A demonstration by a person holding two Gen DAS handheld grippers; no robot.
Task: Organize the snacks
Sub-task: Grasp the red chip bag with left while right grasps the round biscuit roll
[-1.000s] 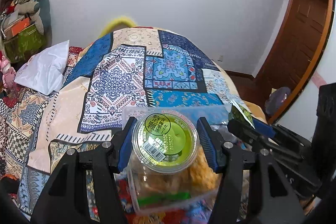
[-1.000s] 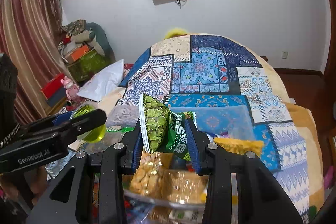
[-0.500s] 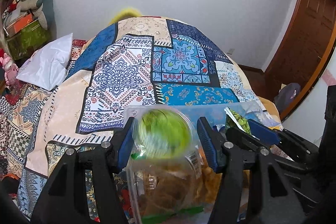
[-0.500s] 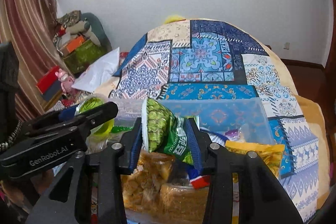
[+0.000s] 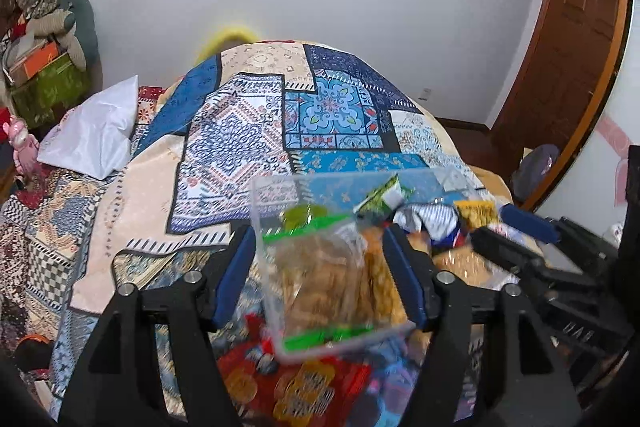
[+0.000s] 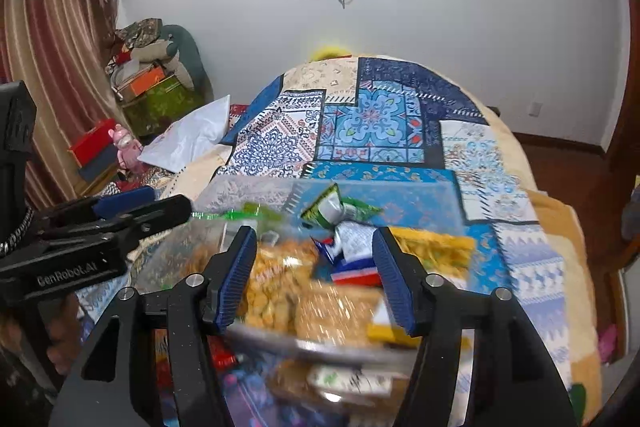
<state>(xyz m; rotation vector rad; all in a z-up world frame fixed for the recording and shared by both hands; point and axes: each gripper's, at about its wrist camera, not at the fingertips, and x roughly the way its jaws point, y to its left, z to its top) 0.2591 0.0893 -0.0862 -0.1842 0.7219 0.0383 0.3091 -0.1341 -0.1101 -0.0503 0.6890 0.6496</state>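
Snacks fill a clear, thin-walled plastic bin [image 5: 276,187] that sits on the bed's patchwork quilt [image 5: 240,131], a cloth of blue, cream and navy printed squares. In the left wrist view the bin lies at about 5 o'clock from the quilt's centre, its corners rounded and its walls see-through. Inside, a crinkled clear bag of golden fried pieces [image 5: 320,279] with green bands stands against the near left wall. A round green-lidded jelly cup [image 5: 298,217] lies blurred just behind it, toward 12 o'clock. A glossy green pea packet [image 6: 332,207] lies loose on top of the pile at the bin's far side, with a folded white and blue wrapper [image 6: 352,243] beside it at 5 o'clock and a flat yellow pouch [image 6: 432,247] toward 3 o'clock.

The left gripper [image 5: 320,279] has just been opening; its ribbed blue pads [image 5: 236,275] stand apart on either side of the bin's near left corner and press on nothing. The right gripper [image 6: 314,279] has also just been opening; its blue pads [image 6: 236,275] are spread over the heap of bags, released, with the pea packet lying free beyond the tips. A flat red packet [image 5: 304,387] with round yellow biscuits printed on it lies on the quilt outside the bin, at 6 o'clock.
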